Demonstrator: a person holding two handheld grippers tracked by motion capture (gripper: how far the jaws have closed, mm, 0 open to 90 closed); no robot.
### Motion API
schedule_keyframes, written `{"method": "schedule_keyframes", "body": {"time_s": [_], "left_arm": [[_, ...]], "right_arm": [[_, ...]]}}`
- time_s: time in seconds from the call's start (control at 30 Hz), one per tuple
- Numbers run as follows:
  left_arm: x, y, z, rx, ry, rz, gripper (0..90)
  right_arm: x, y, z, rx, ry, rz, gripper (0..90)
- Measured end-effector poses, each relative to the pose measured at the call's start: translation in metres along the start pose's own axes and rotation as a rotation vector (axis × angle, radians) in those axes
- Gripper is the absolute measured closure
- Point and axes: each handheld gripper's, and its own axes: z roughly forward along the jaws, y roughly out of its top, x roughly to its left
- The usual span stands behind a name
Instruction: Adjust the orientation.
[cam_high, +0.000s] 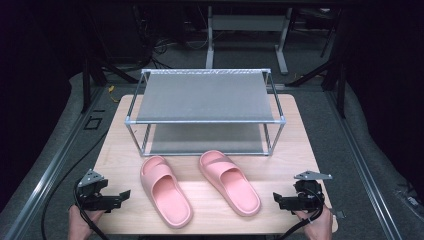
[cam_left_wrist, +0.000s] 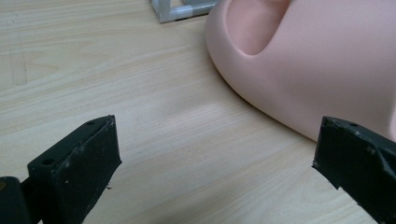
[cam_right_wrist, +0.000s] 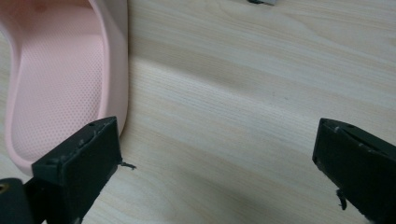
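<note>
High view; left slipper (cam_high: 165, 191) beside left claw (cam_high: 125, 195); apart

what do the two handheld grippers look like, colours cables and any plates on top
Both the left gripper and the right gripper are black, with two blocky, scuffed black fingers each. Each carries a grey three-cornered plate on top and trails a black cable. The hands holding them are bare, with no sleeves visible.
</note>
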Motion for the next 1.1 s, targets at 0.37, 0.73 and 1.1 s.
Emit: {"method": "schedule_keyframes", "body": {"time_s": [0.37,0.73,1.1], "left_arm": [[-0.018,0.011,-0.010,-0.001,-0.037,0.001,0.0],[-0.047,0.028,0.000,-0.005,-0.086,0.036,0.0],[-0.064,0.038,0.012,-0.007,-0.098,0.060,0.0]], "right_arm": [[0.006,0.005,-0.002,0.025,-0.001,-0.007,2.5],[0.007,0.004,-0.003,0.035,0.022,0.006,2.8],[0.006,0.000,-0.002,0.044,0.028,0.026,3.3]]}}
